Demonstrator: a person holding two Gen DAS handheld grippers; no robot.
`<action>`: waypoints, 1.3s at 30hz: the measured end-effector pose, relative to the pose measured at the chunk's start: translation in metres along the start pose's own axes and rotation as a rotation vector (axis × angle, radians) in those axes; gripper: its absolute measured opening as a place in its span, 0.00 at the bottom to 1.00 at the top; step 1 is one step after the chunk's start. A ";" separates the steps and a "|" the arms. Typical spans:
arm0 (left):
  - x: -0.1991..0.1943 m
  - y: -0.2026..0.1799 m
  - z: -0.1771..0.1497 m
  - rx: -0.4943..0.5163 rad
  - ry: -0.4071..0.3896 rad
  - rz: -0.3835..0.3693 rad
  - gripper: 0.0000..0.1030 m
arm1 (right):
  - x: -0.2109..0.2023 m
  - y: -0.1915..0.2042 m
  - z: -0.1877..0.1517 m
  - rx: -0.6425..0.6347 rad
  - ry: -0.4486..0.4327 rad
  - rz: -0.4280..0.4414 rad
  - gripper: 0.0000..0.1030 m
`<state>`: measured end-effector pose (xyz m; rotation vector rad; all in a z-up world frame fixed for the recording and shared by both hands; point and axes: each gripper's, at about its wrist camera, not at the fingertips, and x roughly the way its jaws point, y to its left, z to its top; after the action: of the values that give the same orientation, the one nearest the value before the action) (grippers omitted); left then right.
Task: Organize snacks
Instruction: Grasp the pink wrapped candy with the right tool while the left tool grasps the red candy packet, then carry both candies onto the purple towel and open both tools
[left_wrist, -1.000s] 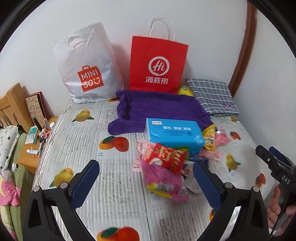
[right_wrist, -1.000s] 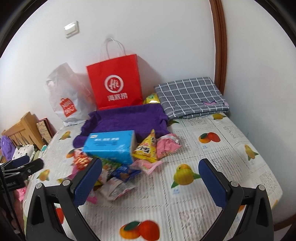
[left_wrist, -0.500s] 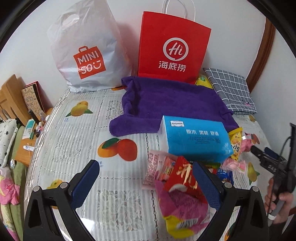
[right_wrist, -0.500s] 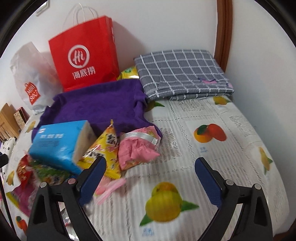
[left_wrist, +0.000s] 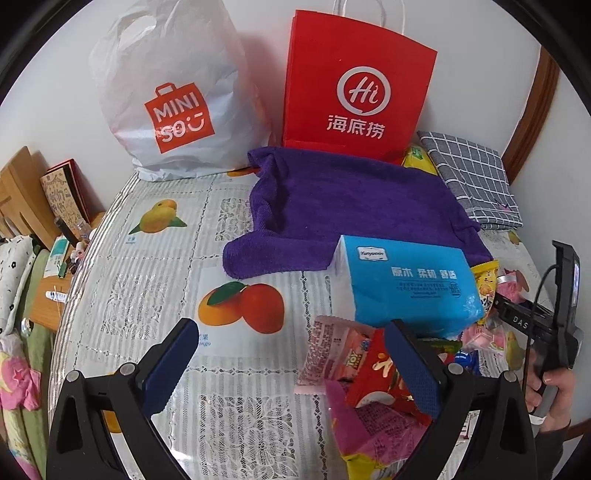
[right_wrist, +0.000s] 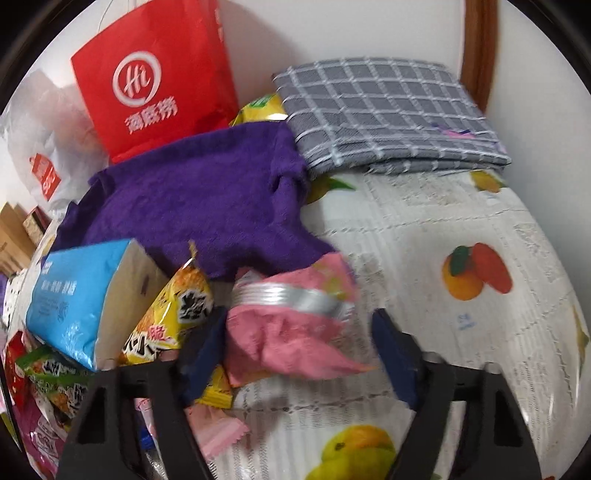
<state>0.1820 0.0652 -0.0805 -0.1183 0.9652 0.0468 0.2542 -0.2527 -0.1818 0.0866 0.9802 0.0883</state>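
A pile of snack packets lies on the fruit-print table. A pink crumpled packet (right_wrist: 291, 332) with a silver seal sits between the open fingers of my right gripper (right_wrist: 299, 350), beside a yellow triangular packet (right_wrist: 173, 314) and a blue tissue pack (right_wrist: 77, 295). My left gripper (left_wrist: 291, 365) is open and empty above the cloth, with a red packet (left_wrist: 376, 376) and a pink Toy Story packet (left_wrist: 332, 350) by its right finger. The blue tissue pack (left_wrist: 402, 284) lies just beyond. The right gripper's body (left_wrist: 554, 325) shows at the far right.
A purple towel (left_wrist: 343, 199) lies behind the pile. A red paper bag (left_wrist: 354, 88) and a white Miniso bag (left_wrist: 173, 96) stand against the wall. A folded grey checked cloth (right_wrist: 388, 110) lies at the back right. A wooden nightstand (left_wrist: 48, 266) is beyond the left edge.
Both grippers have moved forward and lower towards the pile. The right gripper has closed in until the pink packet sits between its fingers, which have narrowed somewhat.
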 end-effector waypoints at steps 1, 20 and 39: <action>0.001 0.002 0.000 -0.004 0.003 -0.001 0.98 | -0.003 0.000 -0.001 0.001 -0.010 -0.003 0.58; -0.008 -0.049 -0.022 0.202 0.014 -0.153 0.99 | -0.073 -0.024 -0.036 0.055 -0.102 -0.067 0.57; 0.003 -0.057 -0.036 0.240 0.067 -0.217 0.52 | -0.097 -0.011 -0.074 0.020 -0.094 -0.055 0.57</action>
<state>0.1596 0.0040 -0.0982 -0.0031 1.0125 -0.2731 0.1392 -0.2718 -0.1436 0.0820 0.8895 0.0237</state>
